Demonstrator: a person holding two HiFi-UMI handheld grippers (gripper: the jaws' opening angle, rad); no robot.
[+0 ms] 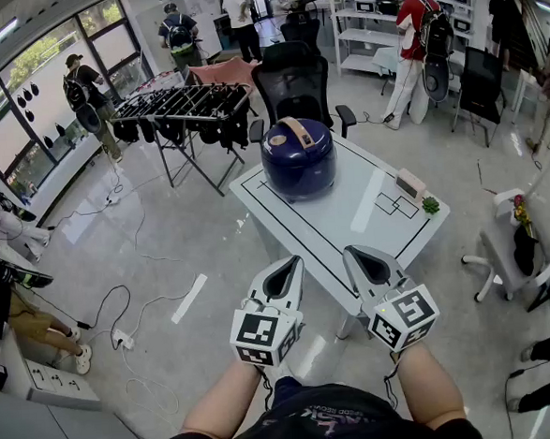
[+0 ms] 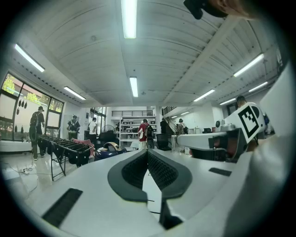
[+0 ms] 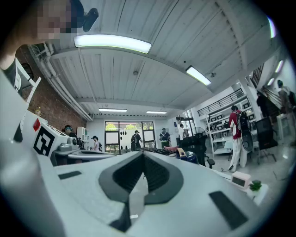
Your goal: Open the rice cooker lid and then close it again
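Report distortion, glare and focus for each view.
Head view: sharp, barrel-bent edges, window glare on the glossy floor. Left gripper view: heavy fisheye with black corners, foreground soft, rice cooker small but recognisable. Right gripper view: same fisheye, ceiling lamp blown out.

The room was bright: long white fluorescent ceiling tubes (image 2: 129, 18) and tall daylit windows (image 1: 39, 61) threw glare on the glossy pale floor (image 1: 164, 240); fisheye edges curved and darkened.
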